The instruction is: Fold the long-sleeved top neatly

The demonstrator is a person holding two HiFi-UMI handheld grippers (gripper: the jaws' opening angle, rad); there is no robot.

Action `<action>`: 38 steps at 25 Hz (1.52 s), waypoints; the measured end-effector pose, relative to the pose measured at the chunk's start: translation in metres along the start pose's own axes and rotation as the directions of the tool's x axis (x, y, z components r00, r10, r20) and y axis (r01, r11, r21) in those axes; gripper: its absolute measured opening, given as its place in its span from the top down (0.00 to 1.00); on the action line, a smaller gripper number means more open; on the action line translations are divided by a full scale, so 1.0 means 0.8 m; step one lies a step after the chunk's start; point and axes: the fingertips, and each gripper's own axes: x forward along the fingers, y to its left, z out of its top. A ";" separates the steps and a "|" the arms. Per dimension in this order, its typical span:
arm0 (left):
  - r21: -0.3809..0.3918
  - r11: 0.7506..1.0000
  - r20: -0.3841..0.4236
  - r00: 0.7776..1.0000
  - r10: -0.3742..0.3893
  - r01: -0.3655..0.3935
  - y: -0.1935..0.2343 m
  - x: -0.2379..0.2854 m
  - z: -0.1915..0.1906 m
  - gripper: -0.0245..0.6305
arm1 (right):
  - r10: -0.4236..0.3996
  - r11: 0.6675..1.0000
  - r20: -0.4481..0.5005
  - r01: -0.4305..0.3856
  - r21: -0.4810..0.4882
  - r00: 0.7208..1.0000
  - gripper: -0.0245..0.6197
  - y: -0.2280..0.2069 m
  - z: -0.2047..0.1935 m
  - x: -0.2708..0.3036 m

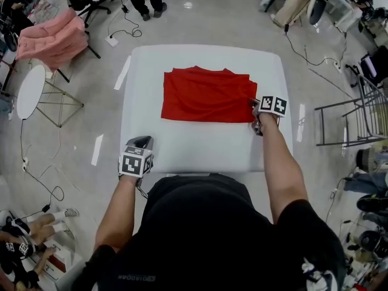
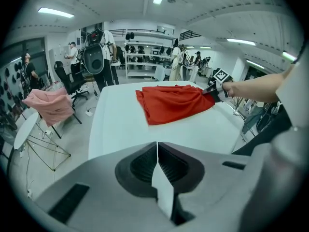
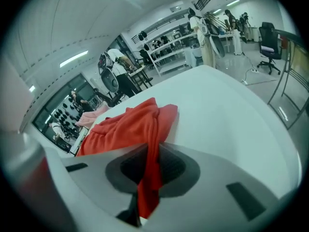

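A: Where is the long-sleeved top?

B: The red long-sleeved top (image 1: 207, 96) lies as a folded rectangle on the far half of the white desk (image 1: 200, 147).

A: And the right gripper?

B: The right gripper (image 1: 257, 113) is at the right side of the desk. Its jaws pinch the right edge of the top, and a fold of red cloth runs between them.

A: The left one?

B: The left gripper (image 1: 140, 144) is at the near left edge of the desk, its jaws pressed together on nothing.

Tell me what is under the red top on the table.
Only the white table shows around the red top. Whatever lies beneath the folded cloth is hidden. The right gripper pinches its edge.
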 end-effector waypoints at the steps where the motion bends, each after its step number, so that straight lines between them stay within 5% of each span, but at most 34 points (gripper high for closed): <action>1: -0.001 1.000 0.001 1.000 0.002 -0.002 0.003 0.001 -0.002 0.95 | -0.005 1.000 0.003 0.005 0.003 1.000 0.88 -0.007 0.003 -0.008; 9: -0.009 1.000 0.000 1.000 -0.016 0.016 0.004 0.006 -0.012 0.95 | -0.159 0.972 -0.018 0.154 -0.175 0.987 0.88 -0.053 0.056 -0.103; 19: 0.039 0.998 0.032 0.998 -0.045 0.044 0.014 0.001 -0.005 0.95 | 0.006 0.933 -0.002 -0.006 -0.360 1.000 0.87 0.192 0.068 -0.106; 27: 0.006 0.998 0.018 0.998 -0.068 0.067 0.002 -0.017 -0.040 0.95 | -0.054 0.946 -0.110 0.016 -0.325 0.992 0.82 0.269 -0.022 0.025; 30: -0.017 0.997 0.008 0.997 -0.078 0.078 0.001 -0.024 -0.058 0.95 | 0.087 0.942 -0.152 -0.131 -0.307 0.984 0.60 0.311 -0.050 0.045; 33: -0.029 0.993 0.009 0.994 -0.110 0.110 -0.005 -0.029 -0.068 0.95 | 0.219 0.896 -0.142 -0.257 -0.363 0.965 0.54 0.347 -0.052 0.021; 38: 0.000 0.982 0.068 0.980 -0.187 0.187 -0.017 -0.016 -0.027 0.94 | 0.341 0.842 0.042 -0.285 -0.458 0.939 0.67 0.340 -0.006 -0.063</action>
